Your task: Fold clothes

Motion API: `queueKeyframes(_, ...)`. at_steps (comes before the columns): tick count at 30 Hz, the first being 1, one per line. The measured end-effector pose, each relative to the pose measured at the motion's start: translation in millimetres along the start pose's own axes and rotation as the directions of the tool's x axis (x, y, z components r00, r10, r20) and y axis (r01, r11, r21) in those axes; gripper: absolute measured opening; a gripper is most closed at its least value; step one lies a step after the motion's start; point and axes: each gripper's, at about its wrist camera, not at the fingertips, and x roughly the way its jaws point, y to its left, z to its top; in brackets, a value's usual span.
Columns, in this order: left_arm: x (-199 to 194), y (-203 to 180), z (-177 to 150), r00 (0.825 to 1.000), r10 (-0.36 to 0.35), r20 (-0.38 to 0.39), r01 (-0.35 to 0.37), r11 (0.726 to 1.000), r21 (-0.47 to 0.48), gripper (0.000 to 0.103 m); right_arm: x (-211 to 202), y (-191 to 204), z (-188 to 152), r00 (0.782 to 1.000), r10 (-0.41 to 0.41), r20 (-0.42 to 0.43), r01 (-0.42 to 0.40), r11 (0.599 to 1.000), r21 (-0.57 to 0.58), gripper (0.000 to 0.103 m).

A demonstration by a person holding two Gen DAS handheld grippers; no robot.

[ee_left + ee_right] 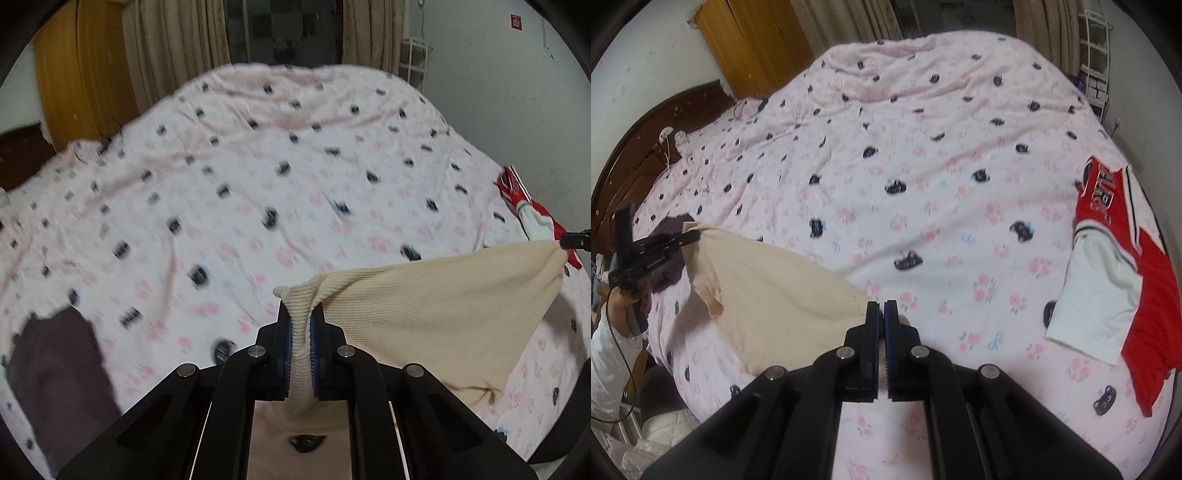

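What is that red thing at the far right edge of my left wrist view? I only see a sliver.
Observer: A red jersey with white lettering, lying flat on the pink bedspread.
Operator: Anything with it?
Observer: A white garment overlaps its near side; I cannot tell which lies on top.
Operator: Is the right claw really gripping?
Observer: Yes. The right claw is closed on a corner of the cream knit garment, which stretches across to the left claw.
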Motion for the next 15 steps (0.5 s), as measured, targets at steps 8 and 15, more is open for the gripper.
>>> queueKeyframes(8,-46.4,15.0,9.6,0.991,0.071,0.113,-0.078,0.995,0.059,0.008,-47.4,15.1,38.0,0.983,0.056,0.176,-0.055,0.998,-0.012,0.003)
queueKeyframes(15,-51.1,-1.6,-65.1,0.999,0.054,0.002,-0.053,0.99,0.134,0.008,-21.3,39.6,-8.3,0.993,0.12,-0.002,-0.119,0.984,-0.136,0.003)
